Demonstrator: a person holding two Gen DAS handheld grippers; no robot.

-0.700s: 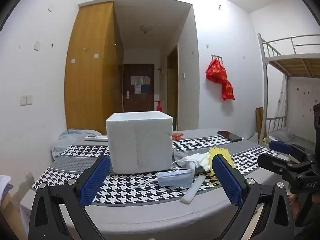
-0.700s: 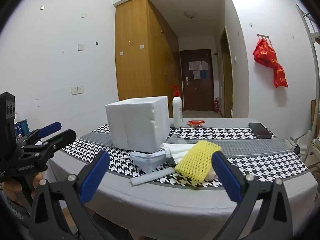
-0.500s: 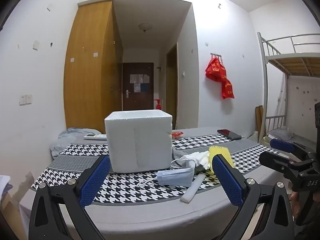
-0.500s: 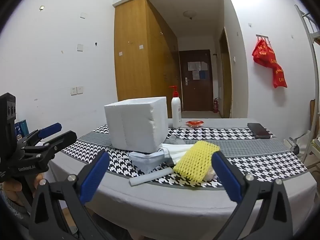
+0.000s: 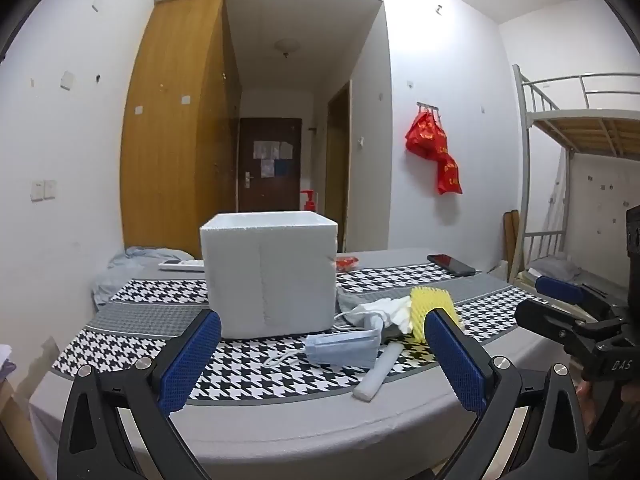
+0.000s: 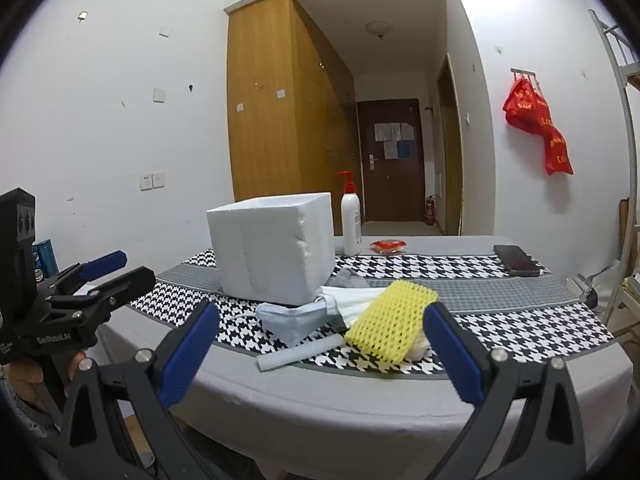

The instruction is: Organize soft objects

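A white foam box (image 5: 272,276) (image 6: 276,252) stands on the table with the houndstooth cloth (image 5: 120,352). To its right lie a blue face mask (image 5: 344,347) (image 6: 294,318), a yellow foam net sleeve (image 5: 434,306) (image 6: 390,326), white soft cloth (image 5: 390,308) (image 6: 352,300), a grey cloth (image 6: 350,280) and a white foam stick (image 5: 378,372) (image 6: 298,354). My left gripper (image 5: 318,360) is open and empty, short of the table's front edge. My right gripper (image 6: 316,354) is open and empty, also in front of the table.
A pump bottle (image 6: 351,220), a red packet (image 6: 388,245) and a black phone (image 6: 516,260) sit at the table's far side. A grey garment (image 5: 140,258) lies at the far left. A bunk bed (image 5: 580,128) stands to the right. Each gripper shows in the other's view.
Both grippers have drifted slightly; the scene sits a little lower in the left view. Nothing on the table has moved and both grippers stay open.
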